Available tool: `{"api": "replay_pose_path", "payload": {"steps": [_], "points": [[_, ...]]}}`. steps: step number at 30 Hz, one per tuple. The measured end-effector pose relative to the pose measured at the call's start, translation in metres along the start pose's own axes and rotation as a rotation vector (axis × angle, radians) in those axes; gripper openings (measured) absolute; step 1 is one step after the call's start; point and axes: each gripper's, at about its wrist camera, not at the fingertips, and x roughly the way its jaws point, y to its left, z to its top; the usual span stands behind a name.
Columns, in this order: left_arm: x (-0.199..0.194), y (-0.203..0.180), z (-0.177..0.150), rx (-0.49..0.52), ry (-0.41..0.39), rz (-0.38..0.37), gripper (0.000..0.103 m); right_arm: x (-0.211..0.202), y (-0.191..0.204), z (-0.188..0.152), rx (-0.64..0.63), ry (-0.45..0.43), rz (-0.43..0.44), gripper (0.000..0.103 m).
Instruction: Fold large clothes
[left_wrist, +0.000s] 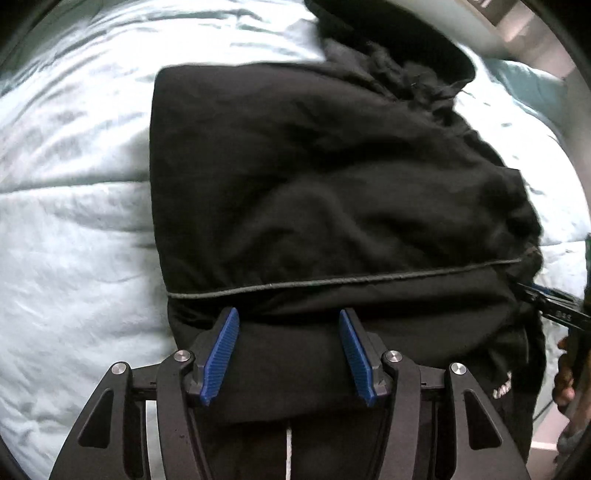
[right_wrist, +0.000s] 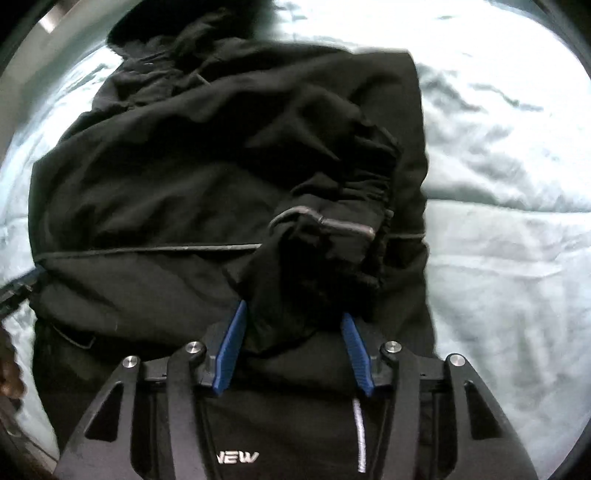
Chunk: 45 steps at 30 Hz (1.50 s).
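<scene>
A large black jacket (left_wrist: 314, 177) lies partly folded on a pale bedspread; it also fills the right wrist view (right_wrist: 192, 177). A thin grey piping line (left_wrist: 351, 280) crosses it. My left gripper (left_wrist: 290, 317) is open just above the jacket's near hem, with nothing between the blue pads (left_wrist: 221, 354). My right gripper (right_wrist: 293, 314) is open, and a bunched sleeve cuff (right_wrist: 325, 236) with a grey trim sits right ahead of and partly between its fingers. The other gripper's tip (left_wrist: 554, 306) shows at the jacket's right edge.
The pale bedspread (left_wrist: 74, 258) surrounds the jacket, also seen in the right wrist view (right_wrist: 509, 258). A grey wall or headboard (left_wrist: 535, 33) runs at the far edge. White lettering (right_wrist: 238, 458) marks the near hem.
</scene>
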Motion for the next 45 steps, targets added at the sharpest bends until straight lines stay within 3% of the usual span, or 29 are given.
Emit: {"api": "replay_pose_path", "payload": {"steps": [6, 12, 18, 24, 27, 33, 45], "points": [[-0.023, -0.01, 0.002, -0.005, -0.022, 0.05, 0.058, -0.024, -0.003, 0.002, -0.039, 0.001, -0.02, 0.054], [-0.065, -0.027, 0.021, -0.008, -0.143, 0.064, 0.058, -0.072, -0.017, 0.007, -0.073, -0.068, -0.012, 0.054], [-0.091, -0.038, 0.061, 0.0, -0.24, 0.065, 0.058, -0.1, -0.025, 0.037, -0.081, -0.147, 0.011, 0.054], [-0.092, -0.053, 0.129, 0.042, -0.299, 0.087, 0.058, -0.094, -0.012, 0.099, -0.092, -0.217, 0.033, 0.054], [-0.086, -0.06, 0.169, 0.058, -0.334, 0.094, 0.058, -0.09, -0.009, 0.135, -0.082, -0.265, 0.055, 0.054], [-0.057, -0.057, 0.241, 0.02, -0.343, 0.041, 0.058, -0.074, -0.003, 0.208, 0.004, -0.321, 0.101, 0.054], [0.025, -0.036, 0.324, -0.037, -0.297, 0.035, 0.058, -0.003, 0.025, 0.31, 0.063, -0.272, 0.114, 0.054]]}}
